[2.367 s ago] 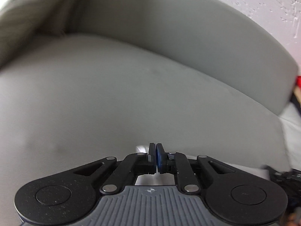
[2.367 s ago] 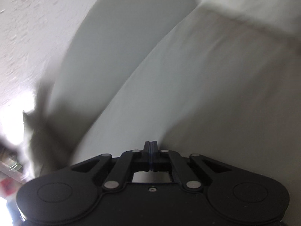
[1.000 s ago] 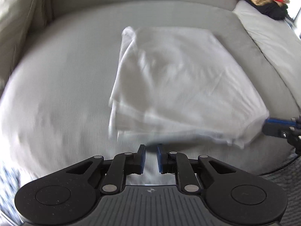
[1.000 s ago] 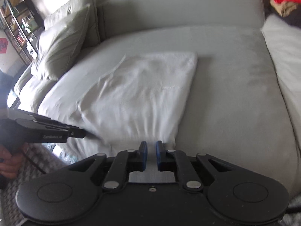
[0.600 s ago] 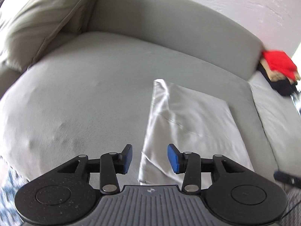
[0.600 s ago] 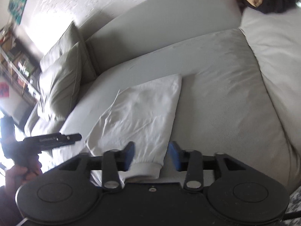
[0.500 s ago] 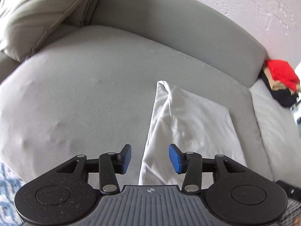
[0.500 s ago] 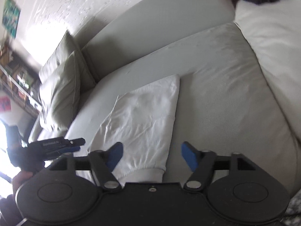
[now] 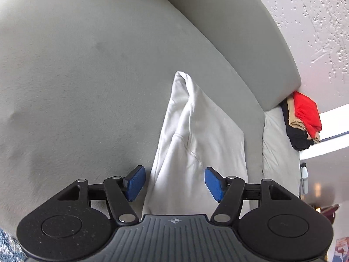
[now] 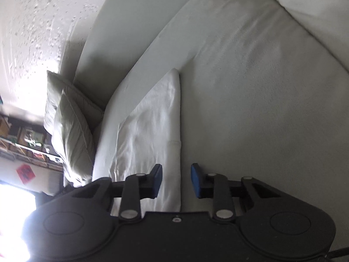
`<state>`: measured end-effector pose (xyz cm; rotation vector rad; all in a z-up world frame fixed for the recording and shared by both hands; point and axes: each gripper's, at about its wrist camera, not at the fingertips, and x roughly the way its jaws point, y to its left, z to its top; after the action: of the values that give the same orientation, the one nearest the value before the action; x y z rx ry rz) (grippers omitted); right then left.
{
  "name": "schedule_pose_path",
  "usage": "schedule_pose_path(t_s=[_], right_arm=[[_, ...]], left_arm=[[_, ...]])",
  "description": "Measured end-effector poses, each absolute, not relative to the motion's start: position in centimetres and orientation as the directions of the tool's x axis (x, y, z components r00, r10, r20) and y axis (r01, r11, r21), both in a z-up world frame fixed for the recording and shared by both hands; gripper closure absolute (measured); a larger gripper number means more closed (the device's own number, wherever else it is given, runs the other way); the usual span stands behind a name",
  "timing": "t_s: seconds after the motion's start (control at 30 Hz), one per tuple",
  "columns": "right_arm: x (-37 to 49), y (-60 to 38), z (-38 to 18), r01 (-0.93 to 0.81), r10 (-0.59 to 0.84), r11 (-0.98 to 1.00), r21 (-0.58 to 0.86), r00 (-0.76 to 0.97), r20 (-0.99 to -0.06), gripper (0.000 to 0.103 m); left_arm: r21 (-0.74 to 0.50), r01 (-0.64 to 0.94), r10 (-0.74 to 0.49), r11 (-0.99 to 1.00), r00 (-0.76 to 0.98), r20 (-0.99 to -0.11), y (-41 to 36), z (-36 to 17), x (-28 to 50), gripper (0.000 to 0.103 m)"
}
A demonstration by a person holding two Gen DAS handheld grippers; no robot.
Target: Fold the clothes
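Left wrist: left gripper [image 9: 173, 182] released over white garment [image 9: 196, 142]; right gripper [image 10: 176, 180] released; no legible writing.

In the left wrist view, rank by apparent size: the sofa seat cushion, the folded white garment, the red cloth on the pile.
1. Sofa seat cushion, fills most of the frame.
2. Folded white garment.
3. Red cloth, though it lies farther from the camera, so it may be bigger than it looks.

White cloth garment [image 9: 196, 135] soft, creased; sofa [image 9: 87, 76] matt grey fabric; wall [image 9: 316, 11] rough plaster.
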<state>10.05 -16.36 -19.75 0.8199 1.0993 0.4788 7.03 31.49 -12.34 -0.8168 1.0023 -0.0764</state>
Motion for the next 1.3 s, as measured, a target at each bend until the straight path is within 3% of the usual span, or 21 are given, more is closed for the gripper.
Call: schedule_pose_path(t_s=[0.4,0.57,0.6,0.63,0.7,0.87,0.97,1.07,1.3], right_arm=[[17.6,-13.4,-22.5,0.100,0.731,0.567,0.818,0.396,-0.555,0.081],[19.7,-12.4,-23.4,0.079,0.739,0.546,0.834,0.424,-0.524,0.081],[20.0,-12.2,-23.5,0.073,0.737,0.546,0.835,0.431,-0.520,0.081],[19.8,-12.0,-23.3,0.055,0.722,0.568,0.821,0.446,-0.529,0.083],[19.3,-11.6,-22.8,0.019,0.690,0.612,0.790,0.476,-0.546,0.097],[16.1,-11.0,-18.4,-0.127,0.627,0.697,0.706,0.585,-0.515,0.099],[12.9,-11.9,-13.0,-0.225,0.621,0.702,0.676,0.657,-0.427,0.099],[8.5,-14.5,-7.1,-0.312,0.603,0.710,0.631,0.732,-0.317,0.099],[-2.8,-24.4,4.8,-0.333,0.438,0.777,0.534,0.895,-0.079,0.099]], left_arm=[[-0.669,-0.230,-0.490,0.707,0.524,-0.697,28.8,-14.9,14.4,0.062],[-0.689,-0.205,-0.510,0.695,0.535,-0.673,27.9,-15.5,15.7,0.064],[-0.672,-0.188,-0.489,0.717,0.551,-0.676,27.4,-14.8,15.3,0.068],[-0.653,-0.172,-0.468,0.738,0.566,-0.679,26.9,-14.1,14.9,0.080],[-0.612,-0.141,-0.427,0.778,0.597,-0.680,26.0,-12.6,14.0,0.097],[-0.490,-0.067,-0.321,0.869,0.678,-0.661,23.4,-8.7,11.8,0.097],[-0.351,0.025,-0.238,0.936,0.782,-0.577,19.6,-3.5,7.7,0.098],[-0.266,0.105,-0.215,0.958,0.877,-0.430,16.0,1.9,3.5,0.098],[-0.169,0.340,-0.363,0.925,0.923,-0.130,5.3,10.9,-3.1,0.097]])
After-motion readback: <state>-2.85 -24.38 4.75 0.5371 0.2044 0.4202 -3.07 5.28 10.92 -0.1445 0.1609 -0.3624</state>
